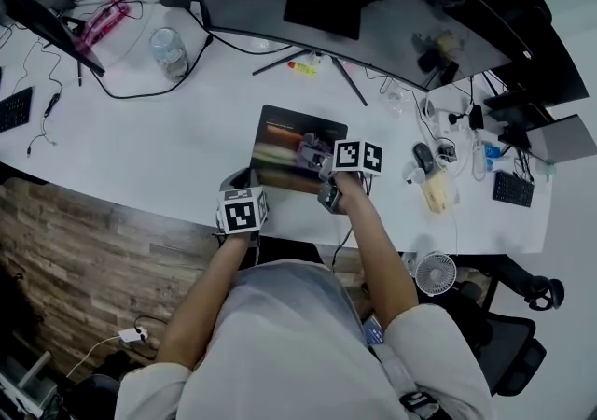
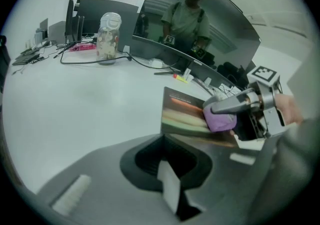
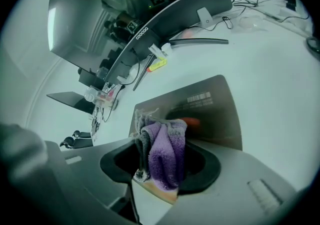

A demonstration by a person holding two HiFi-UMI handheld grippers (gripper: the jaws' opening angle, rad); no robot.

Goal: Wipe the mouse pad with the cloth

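Two grippers work over a white table (image 1: 177,143), with a curved monitor (image 1: 401,17) standing along its far side. At the far left a clear jar (image 1: 169,50) stands upright, well apart from the work. The left gripper (image 1: 241,189) sits at the near left corner of the mouse pad (image 1: 284,133). Its fingers (image 2: 169,184) are pressed together, and nothing shows between them. The mouse pad lies flat near the middle of the table, dark with blurred coloured streaks, its near edge just beyond the left gripper. The right gripper (image 1: 322,166) is over the pad's near right part. Its fingers pinch a bunched purple and grey cloth (image 3: 165,154), and the cloth rests on the pad's surface. To the right, a dark mouse (image 1: 423,157) lies on the table among cables, apart from the pad. A small white fan (image 1: 436,273) sits at the near right, past the table's edge.
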